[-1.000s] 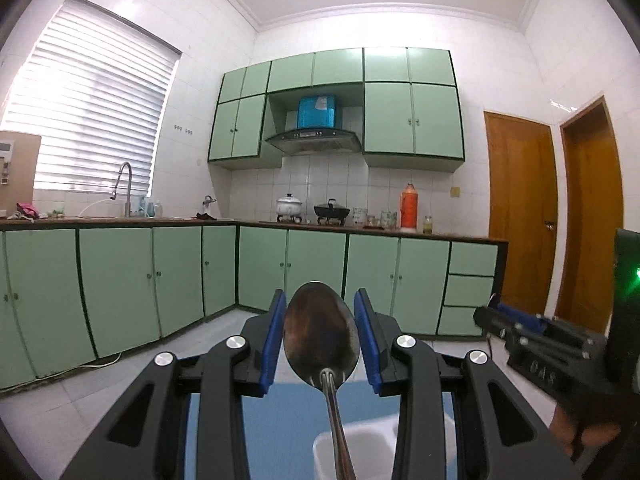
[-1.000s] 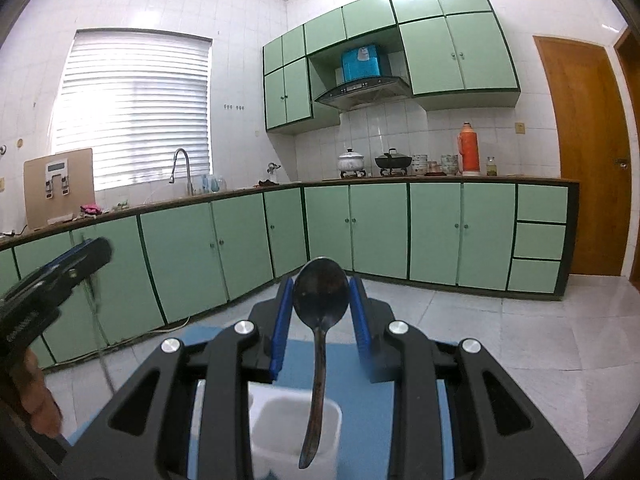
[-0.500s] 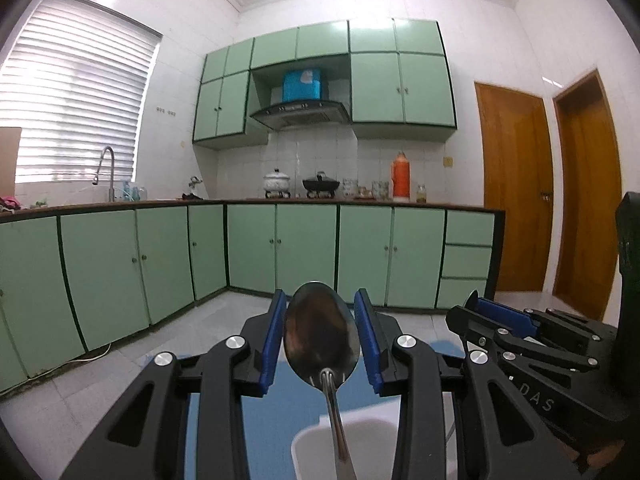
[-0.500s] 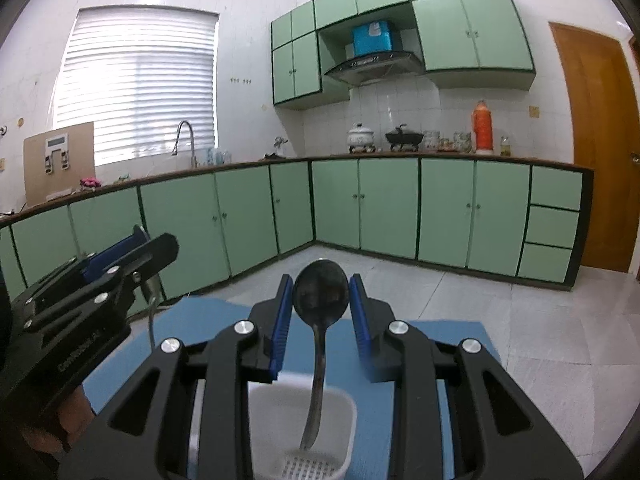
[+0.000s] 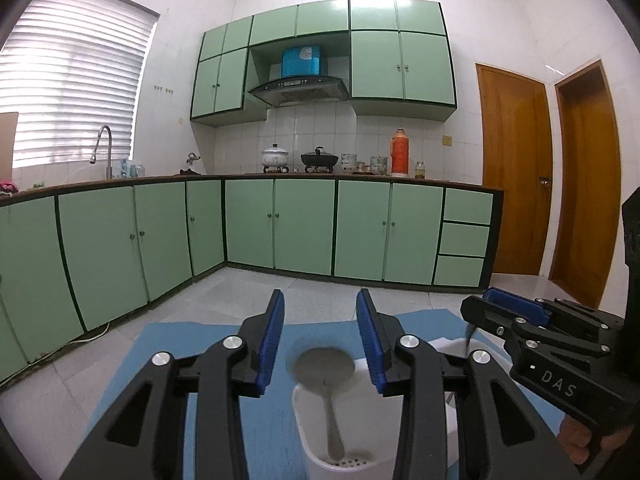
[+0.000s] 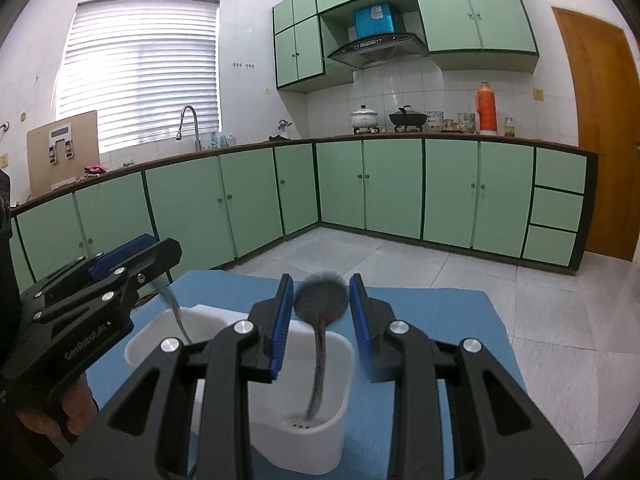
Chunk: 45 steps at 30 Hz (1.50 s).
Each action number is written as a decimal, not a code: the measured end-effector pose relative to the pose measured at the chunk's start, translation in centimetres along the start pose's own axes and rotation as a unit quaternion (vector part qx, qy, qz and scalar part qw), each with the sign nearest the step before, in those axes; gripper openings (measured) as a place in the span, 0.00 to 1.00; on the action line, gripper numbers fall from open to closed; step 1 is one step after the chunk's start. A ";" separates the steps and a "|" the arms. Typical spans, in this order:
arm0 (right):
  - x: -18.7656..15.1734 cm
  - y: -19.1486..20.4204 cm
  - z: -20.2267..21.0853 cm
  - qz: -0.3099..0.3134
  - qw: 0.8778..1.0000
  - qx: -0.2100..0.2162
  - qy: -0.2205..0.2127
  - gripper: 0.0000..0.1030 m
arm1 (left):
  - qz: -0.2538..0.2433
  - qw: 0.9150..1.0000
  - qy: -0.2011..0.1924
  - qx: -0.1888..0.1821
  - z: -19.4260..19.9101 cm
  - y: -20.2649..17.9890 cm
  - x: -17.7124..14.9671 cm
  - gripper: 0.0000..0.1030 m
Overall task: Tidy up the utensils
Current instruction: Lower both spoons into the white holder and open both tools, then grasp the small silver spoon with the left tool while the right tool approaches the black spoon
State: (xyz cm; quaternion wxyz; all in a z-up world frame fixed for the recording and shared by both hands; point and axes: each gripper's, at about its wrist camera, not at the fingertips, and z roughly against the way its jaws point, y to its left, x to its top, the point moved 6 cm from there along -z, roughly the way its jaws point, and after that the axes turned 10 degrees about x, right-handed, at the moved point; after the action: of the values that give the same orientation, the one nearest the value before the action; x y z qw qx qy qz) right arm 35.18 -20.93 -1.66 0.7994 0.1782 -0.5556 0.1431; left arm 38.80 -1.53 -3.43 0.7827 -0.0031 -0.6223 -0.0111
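White holder cups (image 6: 296,440) now take both spoons (image 5: 325,368) (image 6: 320,300), each claw (image 5: 322,336) (image 6: 321,312) just opening, released; nothing else visibly awaits sorting.

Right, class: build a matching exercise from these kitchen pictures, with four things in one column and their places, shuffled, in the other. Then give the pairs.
Things:
1. spoon
2. white holder
3. orange flask
4. blue box

Places:
A. above the range hood
B. on the blue mat
C. on the counter
D. standing in the white holder, bowl up

Pairs: 1-D, 2-B, 3-C, 4-A
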 end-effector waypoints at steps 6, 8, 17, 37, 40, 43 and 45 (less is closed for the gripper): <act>-0.1 0.3 0.7 -0.003 1.000 0.006 -0.005 0.38 | 0.005 1.000 0.000 -0.001 0.3 0.2 -0.1 0.48; -0.1 0.2 0.9 -0.005 1.000 0.005 -0.007 0.41 | 0.008 1.000 0.000 0.001 0.5 0.3 -0.2 0.50; 0.6 -1.5 4.3 -0.026 0.998 -0.040 -0.028 0.77 | 0.028 0.999 0.002 0.021 2.6 2.2 0.5 0.79; -8.9 1.1 12.1 -0.035 0.992 -0.076 0.089 0.93 | 0.011 0.979 0.194 0.057 11.2 4.6 -9.9 0.94; -10.1 1.8 12.6 -0.029 0.992 -0.075 0.098 0.93 | 0.004 0.971 0.227 0.071 11.0 4.7 -12.2 0.93; -10.8 2.1 12.8 -0.025 0.991 -0.075 0.105 0.93 | 0.000 0.965 0.252 0.074 10.6 4.7 -13.9 0.87; -11.2 2.0 12.7 -0.029 0.991 -0.074 0.110 0.93 | -0.009 0.961 0.266 0.075 10.2 4.5 -14.7 0.77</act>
State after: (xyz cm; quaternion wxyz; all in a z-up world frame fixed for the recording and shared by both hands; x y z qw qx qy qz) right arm 19.87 -25.10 -7.82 0.8705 0.1174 -0.4679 0.0973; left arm 25.62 3.31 -15.40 0.9176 0.0645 -0.3911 0.0279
